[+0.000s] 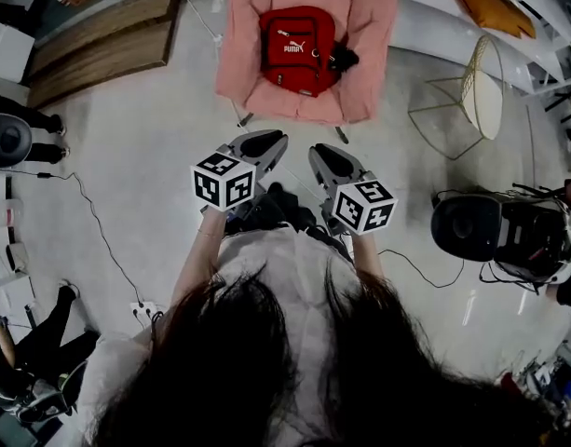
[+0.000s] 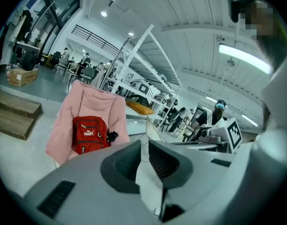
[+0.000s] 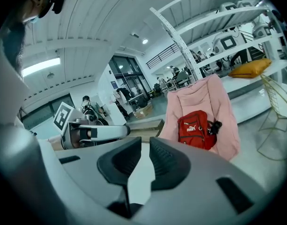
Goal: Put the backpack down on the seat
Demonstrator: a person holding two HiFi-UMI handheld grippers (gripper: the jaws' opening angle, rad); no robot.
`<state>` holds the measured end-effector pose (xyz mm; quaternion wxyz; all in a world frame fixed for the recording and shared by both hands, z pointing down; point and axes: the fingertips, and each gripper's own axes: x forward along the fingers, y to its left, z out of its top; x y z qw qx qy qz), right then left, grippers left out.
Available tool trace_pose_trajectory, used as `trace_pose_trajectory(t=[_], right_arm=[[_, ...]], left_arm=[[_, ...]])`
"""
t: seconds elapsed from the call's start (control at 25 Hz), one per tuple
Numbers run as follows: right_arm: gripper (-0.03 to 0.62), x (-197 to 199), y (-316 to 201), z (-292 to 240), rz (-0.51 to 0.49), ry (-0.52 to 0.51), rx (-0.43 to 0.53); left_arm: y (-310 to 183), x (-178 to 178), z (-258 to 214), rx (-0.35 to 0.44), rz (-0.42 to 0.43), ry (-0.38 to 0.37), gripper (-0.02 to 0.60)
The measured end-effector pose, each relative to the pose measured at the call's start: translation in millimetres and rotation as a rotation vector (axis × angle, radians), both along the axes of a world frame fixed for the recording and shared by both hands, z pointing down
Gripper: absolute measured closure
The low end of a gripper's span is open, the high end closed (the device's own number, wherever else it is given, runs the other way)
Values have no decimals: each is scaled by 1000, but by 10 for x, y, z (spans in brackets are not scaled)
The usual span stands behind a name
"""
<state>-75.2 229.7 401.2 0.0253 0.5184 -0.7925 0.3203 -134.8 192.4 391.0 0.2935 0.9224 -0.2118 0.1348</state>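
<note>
A red backpack (image 1: 299,49) with a white logo rests upright on the seat of a pink padded chair (image 1: 373,26), leaning on its backrest. It also shows in the left gripper view (image 2: 89,134) and the right gripper view (image 3: 196,129). Nothing is touching it. My left gripper (image 1: 264,144) and right gripper (image 1: 328,159) hover side by side close to my body, well short of the chair. Both point toward it. In their own views the left gripper (image 2: 144,146) and right gripper (image 3: 145,146) are shut, with nothing between the pads.
A wooden platform (image 1: 99,35) lies at the far left. Right of the pink chair stands a gold wire chair (image 1: 476,91). Black equipment (image 1: 476,226) sits on the floor at right. A cable runs to a power strip (image 1: 143,313) at left. People stand along the left edge.
</note>
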Motion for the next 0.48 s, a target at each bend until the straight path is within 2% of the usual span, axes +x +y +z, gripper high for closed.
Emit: trace_pose_trajectory(t=[0.12,0.32,0.48], right_arm=[[528,-20,-240,54,5,4,-10],[528,-77,-204,250,0,18,-3],[528,-282,-514,429,33,45,2]], left_arm=[[-241,-47,80,-13,-1,-3,517],[-197,-130,297,-9,-13,8,517],[-544,-335,490,-4,17,29,517]])
